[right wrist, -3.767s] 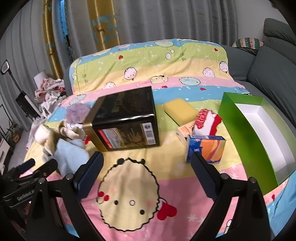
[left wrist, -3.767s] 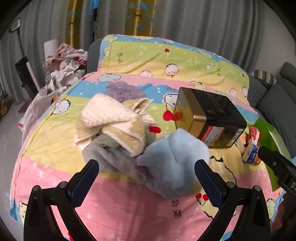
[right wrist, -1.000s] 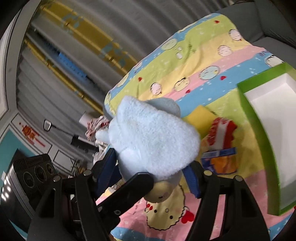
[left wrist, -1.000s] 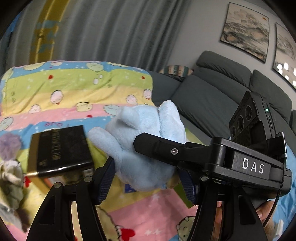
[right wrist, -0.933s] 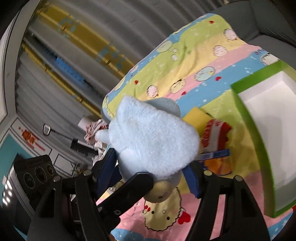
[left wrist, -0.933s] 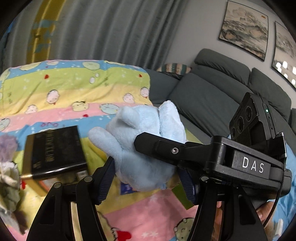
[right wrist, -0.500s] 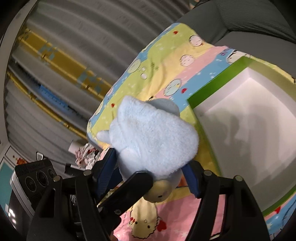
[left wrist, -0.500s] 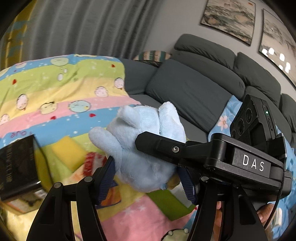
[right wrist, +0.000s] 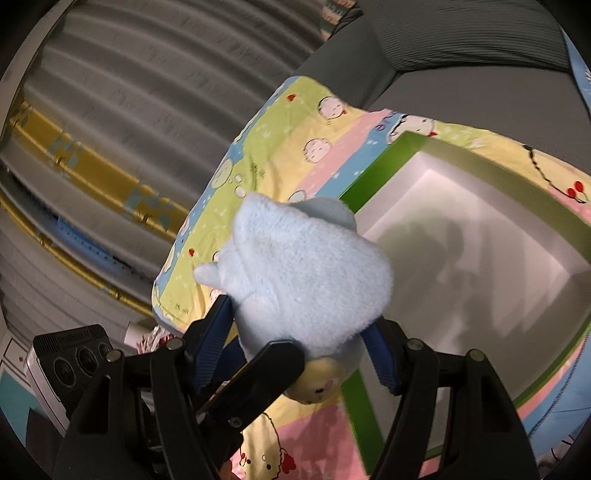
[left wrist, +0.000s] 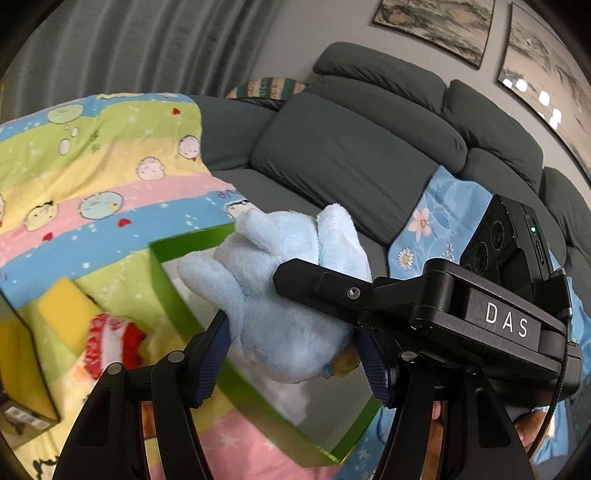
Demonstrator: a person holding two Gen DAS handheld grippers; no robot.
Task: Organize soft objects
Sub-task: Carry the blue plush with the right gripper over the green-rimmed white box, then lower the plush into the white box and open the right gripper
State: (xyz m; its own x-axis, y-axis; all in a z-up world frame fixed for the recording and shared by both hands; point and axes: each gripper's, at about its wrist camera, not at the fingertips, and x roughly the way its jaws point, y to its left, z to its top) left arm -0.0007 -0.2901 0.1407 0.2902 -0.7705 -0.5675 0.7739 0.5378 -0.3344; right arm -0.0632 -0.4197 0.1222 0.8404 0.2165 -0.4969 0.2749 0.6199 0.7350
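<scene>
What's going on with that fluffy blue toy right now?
Both claws, left and right, shut on the blue plush toy. Toy held above the green box. Box inside looks bare; nothing in the way.

A home living room: a dark grey cushioned sofa [left wrist: 369, 147] stands under framed landscape paintings [left wrist: 436, 26], grey pleated curtains [left wrist: 129, 48] behind, and a pastel cartoon-print blanket [left wrist: 92, 177] is spread out.

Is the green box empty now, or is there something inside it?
Empty, as far as visible. The green box shows only a bare white bottom with shadows; the blue plush toy hangs above its edge, gripped by both grippers.
</scene>
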